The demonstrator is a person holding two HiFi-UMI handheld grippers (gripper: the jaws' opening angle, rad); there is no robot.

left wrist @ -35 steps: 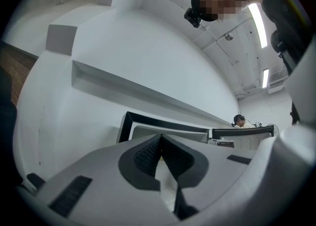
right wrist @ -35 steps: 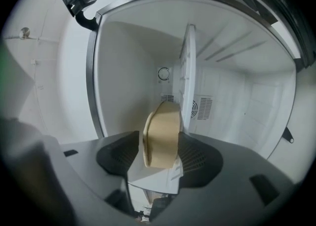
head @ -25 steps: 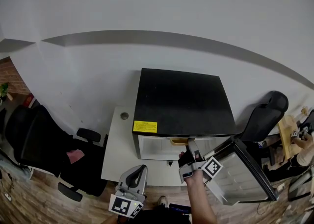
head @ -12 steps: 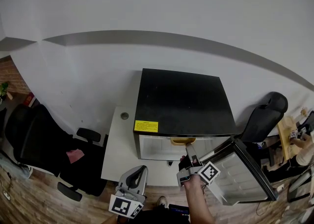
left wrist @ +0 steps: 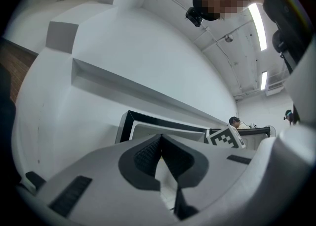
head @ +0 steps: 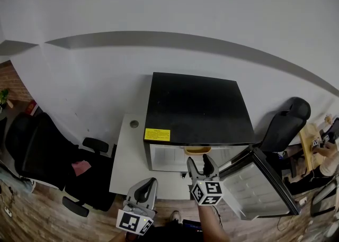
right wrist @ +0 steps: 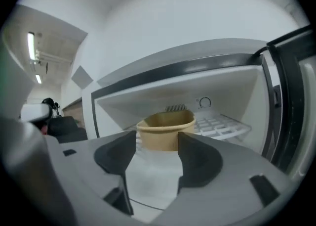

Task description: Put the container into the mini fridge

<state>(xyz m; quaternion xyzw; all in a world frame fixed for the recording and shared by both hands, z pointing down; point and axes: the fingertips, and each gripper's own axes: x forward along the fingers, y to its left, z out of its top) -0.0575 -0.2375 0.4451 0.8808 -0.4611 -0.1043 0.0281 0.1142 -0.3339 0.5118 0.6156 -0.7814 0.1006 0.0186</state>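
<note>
While left fingers press closed, right fingers gape; tan rounded container sits beyond.

This looks like an office or lab workroom, not a home. Two black swivel office chairs stand on the wood-plank floor, one at the left and one at the right. A plain white wall carries a grey band, and a patch of brick shows at the far left. Overhead, long tube lights hang from a bare white ceiling with exposed conduit. A black-topped mini fridge sits on a low white platform. Another person works in the background.
</note>
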